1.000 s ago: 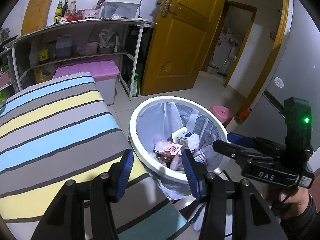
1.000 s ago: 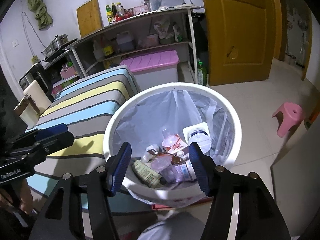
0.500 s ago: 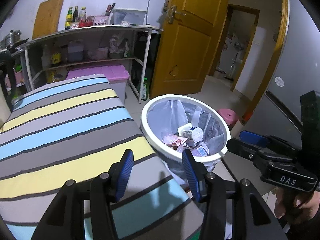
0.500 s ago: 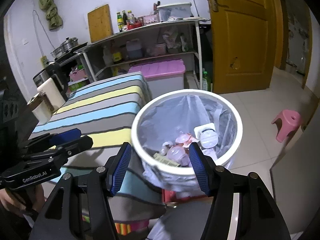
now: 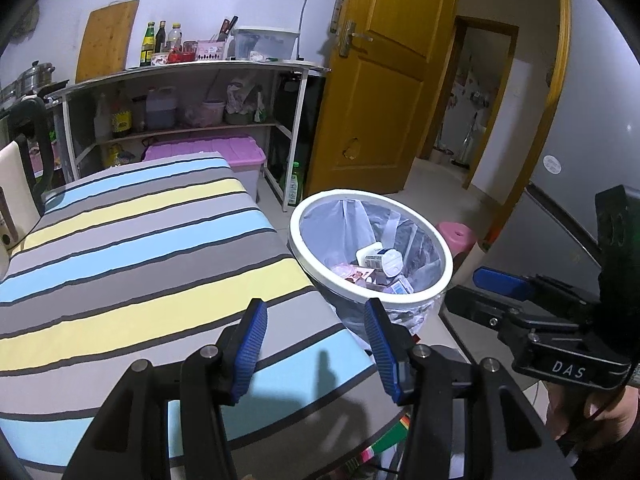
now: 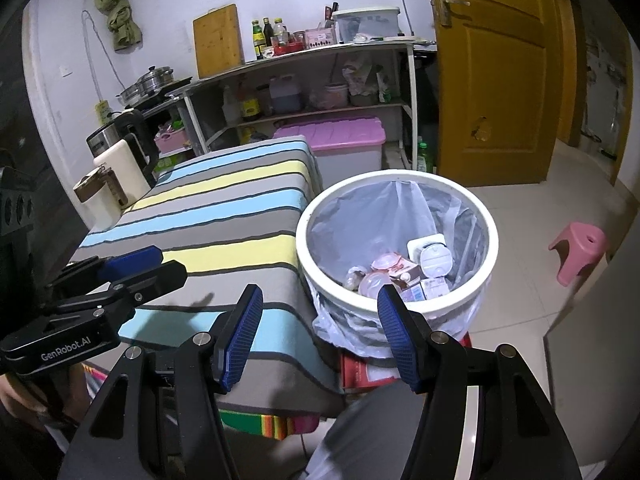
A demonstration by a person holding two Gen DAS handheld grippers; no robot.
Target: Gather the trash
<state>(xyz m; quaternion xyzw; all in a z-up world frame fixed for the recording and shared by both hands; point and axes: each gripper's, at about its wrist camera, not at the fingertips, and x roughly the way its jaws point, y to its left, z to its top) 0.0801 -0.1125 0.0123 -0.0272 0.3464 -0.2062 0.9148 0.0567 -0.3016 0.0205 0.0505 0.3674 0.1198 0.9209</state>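
Note:
A white trash bin (image 5: pixel 444 280) (image 6: pixel 490 264) lined with a clear bag stands on the floor beside the striped table (image 5: pixel 132 264) (image 6: pixel 224 216). It holds several pieces of trash (image 5: pixel 376 266) (image 6: pixel 404 274): bottles, cups and cartons. My left gripper (image 5: pixel 316 344) is open and empty above the table's near corner, left of the bin. My right gripper (image 6: pixel 320 336) is open and empty, in front of the bin and above the table edge. Each gripper shows in the other's view, the right one (image 5: pixel 520 300) and the left one (image 6: pixel 120 272).
A shelf rack (image 6: pixel 304 76) with bottles and a pink-lidded storage box (image 6: pixel 340 140) stand behind the table. A kettle (image 6: pixel 120 160) sits at the table's far left end. A yellow door (image 5: pixel 384 80) and a pink stool (image 6: pixel 576 248) are to the right.
Both grippers have pulled back and up from over the bin. The bin looks smaller and more of the striped table shows. Both stay open and empty.

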